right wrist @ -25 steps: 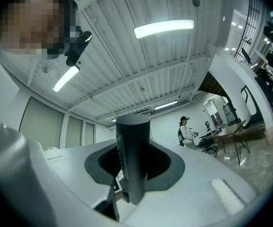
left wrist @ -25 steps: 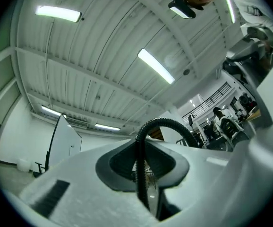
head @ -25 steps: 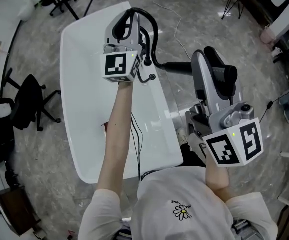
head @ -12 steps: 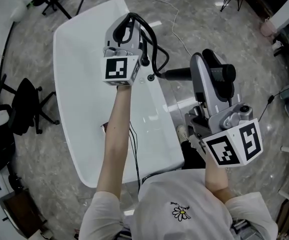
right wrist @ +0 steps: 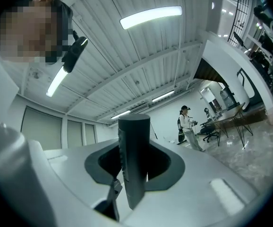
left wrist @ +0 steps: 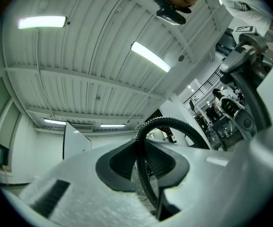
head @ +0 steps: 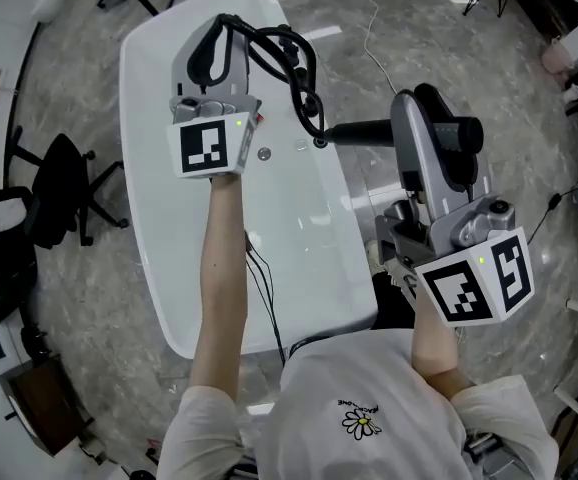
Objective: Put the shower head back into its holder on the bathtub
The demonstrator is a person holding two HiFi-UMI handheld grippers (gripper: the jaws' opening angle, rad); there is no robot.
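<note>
The white bathtub (head: 169, 268) lies below me in the head view. My left gripper (head: 219, 48) hangs over the tub's far half, shut on the black ribbed shower hose (head: 299, 68). In the left gripper view the hose (left wrist: 143, 183) runs up between the jaws of the left gripper (left wrist: 143, 167) and arcs to the right. My right gripper (head: 431, 128) is beside the tub's right rim, shut on the black shower head (head: 369, 131), whose round handle lies level and points toward the tub. That handle (right wrist: 132, 150) stands between the jaws of the right gripper (right wrist: 134, 167). A small round metal fitting (head: 263, 153) sits on the tub.
A black office chair (head: 59, 198) stands left of the tub on the marble floor. A white cable (head: 369, 48) trails across the floor beyond the tub. A thin black cable (head: 264, 288) hangs along my left forearm. In the right gripper view a person (right wrist: 186, 122) stands far off by desks.
My left gripper has swung left, from above the tub's right rim to over its middle, drawing the hose loop out. The right gripper with the shower head has hardly shifted.
</note>
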